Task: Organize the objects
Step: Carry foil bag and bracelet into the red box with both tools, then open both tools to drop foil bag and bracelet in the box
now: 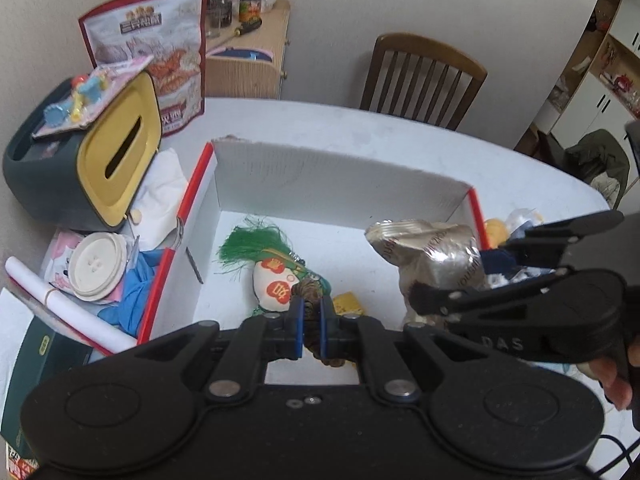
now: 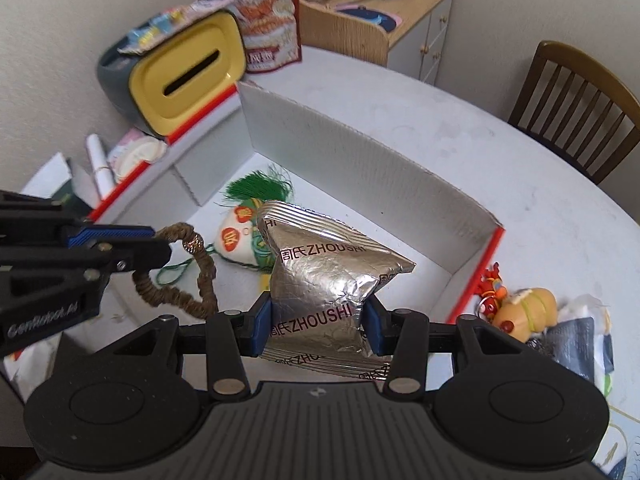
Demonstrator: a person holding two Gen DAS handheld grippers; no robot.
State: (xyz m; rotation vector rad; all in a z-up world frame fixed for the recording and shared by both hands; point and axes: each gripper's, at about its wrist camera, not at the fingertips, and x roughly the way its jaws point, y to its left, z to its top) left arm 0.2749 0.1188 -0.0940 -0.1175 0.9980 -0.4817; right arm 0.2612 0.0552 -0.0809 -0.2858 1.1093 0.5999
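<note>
1. The left gripper [image 1: 311, 320] is closed to a narrow gap on a brown bead loop [image 2: 176, 272]. In the right wrist view the loop hangs from the blue pads, drooping toward 5 o'clock, with its lower curve just above the box [image 2: 320, 136] floor.
2. The right gripper [image 2: 318, 320] is clamped about half-way shut on a silver foil pouch [image 2: 324, 276]. The pads dent its lower half and the pouch stands up and away from the gripper, its long axis running from 6 toward 12 o'clock.
3. Both loads are over the open white box with red edges, which sits on the worktop [image 2: 460, 120]. In the left wrist view the pouch [image 1: 432, 256] is at 2 o'clock from the left gripper, near the box's right wall.
4. A charm with a green tassel [image 1: 276, 276] already lies on the box floor, just ahead of the left gripper at 12 o'clock. In the right view it sits at 11 o'clock, partly behind the pouch.
5. The deciding relation, as I judge it: each gripper is already above the box, so the drop is short and downward. The loop is nearer the floor, and it is on the left half; the pouch belongs to the right half.
6. The 2 grippers are close, side by side. Releasing the loop at 12 o'clock would land it on the charm; bare floor lies at 11 o'clock.
7. Outside the box at 3 o'clock in the right view, a yellow toy [image 2: 528, 308] and a red trinket [image 2: 492, 280] lie on the worktop, nearer the right gripper.
</note>
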